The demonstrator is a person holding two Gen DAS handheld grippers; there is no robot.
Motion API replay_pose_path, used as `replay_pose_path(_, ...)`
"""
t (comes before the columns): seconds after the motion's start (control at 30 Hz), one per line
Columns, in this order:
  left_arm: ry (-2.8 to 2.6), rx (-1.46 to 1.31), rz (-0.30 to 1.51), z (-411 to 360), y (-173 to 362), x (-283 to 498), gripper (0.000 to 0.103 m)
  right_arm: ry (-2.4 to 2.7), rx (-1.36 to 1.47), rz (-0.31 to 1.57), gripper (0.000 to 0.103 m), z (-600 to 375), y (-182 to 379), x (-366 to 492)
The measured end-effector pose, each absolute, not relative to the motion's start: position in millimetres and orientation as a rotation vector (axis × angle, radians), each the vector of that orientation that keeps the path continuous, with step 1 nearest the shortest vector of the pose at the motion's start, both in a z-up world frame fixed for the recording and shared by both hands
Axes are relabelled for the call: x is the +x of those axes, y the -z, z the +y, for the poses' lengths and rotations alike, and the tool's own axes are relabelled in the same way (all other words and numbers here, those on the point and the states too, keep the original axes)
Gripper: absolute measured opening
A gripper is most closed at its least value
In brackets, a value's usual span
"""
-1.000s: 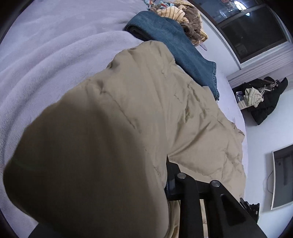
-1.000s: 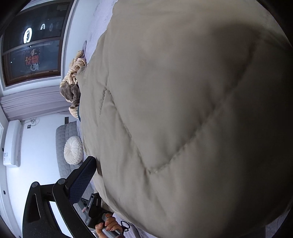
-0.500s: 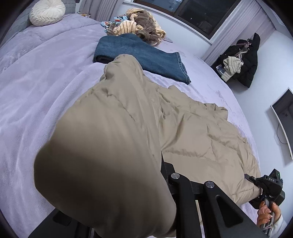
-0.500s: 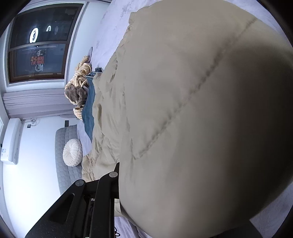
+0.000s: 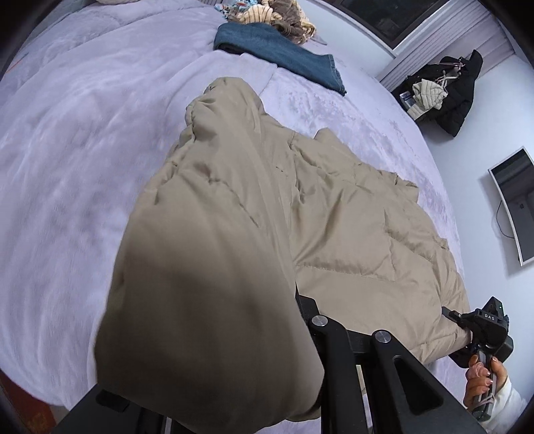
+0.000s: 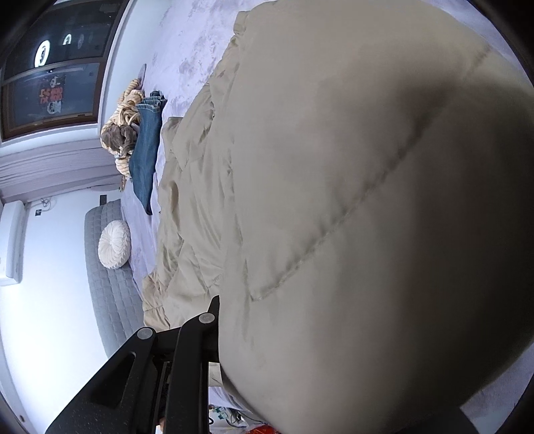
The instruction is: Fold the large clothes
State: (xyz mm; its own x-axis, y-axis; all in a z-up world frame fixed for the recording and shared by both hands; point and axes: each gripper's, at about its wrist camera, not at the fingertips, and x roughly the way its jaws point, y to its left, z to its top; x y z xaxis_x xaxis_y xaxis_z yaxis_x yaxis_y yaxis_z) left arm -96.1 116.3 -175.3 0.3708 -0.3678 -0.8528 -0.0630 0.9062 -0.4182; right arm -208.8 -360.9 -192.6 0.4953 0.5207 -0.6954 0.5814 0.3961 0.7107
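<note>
A large beige quilted jacket [image 5: 350,227] lies on the lilac bed [image 5: 83,140]. My left gripper [image 5: 293,300] is shut on one edge of the jacket; the cloth bulges over its fingers and hides them. My right gripper [image 6: 220,300] is shut on another edge of the jacket [image 6: 367,200], which fills most of the right wrist view and hides the fingertips. The right gripper also shows in the left wrist view [image 5: 480,334], at the jacket's near right corner, held by a hand.
Folded blue jeans [image 5: 280,53] and a heap of striped and brown clothes [image 5: 277,16] lie at the far side of the bed. Dark coats [image 5: 447,86] hang by the wall. A monitor [image 5: 514,200] is on the right wall. A round white cushion [image 6: 113,243] sits on a grey headboard.
Both grippers have drawn the jacket toward the near edge of the bed; its far end now lies clear of the jeans, with lilac cover showing between them.
</note>
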Motion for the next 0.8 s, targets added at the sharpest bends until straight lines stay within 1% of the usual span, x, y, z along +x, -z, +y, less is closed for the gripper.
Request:
replay_pose_path(0.07,0.183,-0.420,1.225,117,186,-115,0.019,0.046,1.242,1.158,0.024,-365,195,-230)
replay_pose_path(0.13,0.143,-0.422,1.252,118,197,-128,0.022,0.053,1.242,1.179,0.026,-360,199,-238)
replay_pose_path(0.2,0.100,-0.408,1.256,122,201,-133,0.039,0.066,1.242,1.192,0.030,-353,199,-237)
replay_pose_path(0.23,0.068,-0.399,1.258,126,200,-135,0.043,0.069,1.230,1.195,0.031,-354,197,-237)
replay_pose_path(0.27,0.054,-0.398,1.258,131,200,-136,0.045,0.072,1.205,1.201,0.033,-355,193,-236)
replay_pose_path(0.37,0.031,-0.382,1.260,140,195,-142,0.045,0.084,1.139,1.219,0.039,-354,187,-238)
replay_pose_path(0.47,0.004,-0.342,1.262,142,186,-148,0.045,0.133,1.141,1.227,0.044,-364,185,-245)
replay_pose_path(0.6,-0.061,-0.287,1.245,156,161,-164,0.045,0.160,1.133,1.253,0.046,-369,177,-255)
replay_pose_path(0.73,-0.154,-0.236,1.172,170,134,-169,0.045,0.057,1.013,1.307,0.047,-356,154,-262)
replay_pose_path(0.8,-0.143,-0.247,1.172,172,134,-165,0.045,-0.044,0.963,1.336,0.046,-351,146,-259)
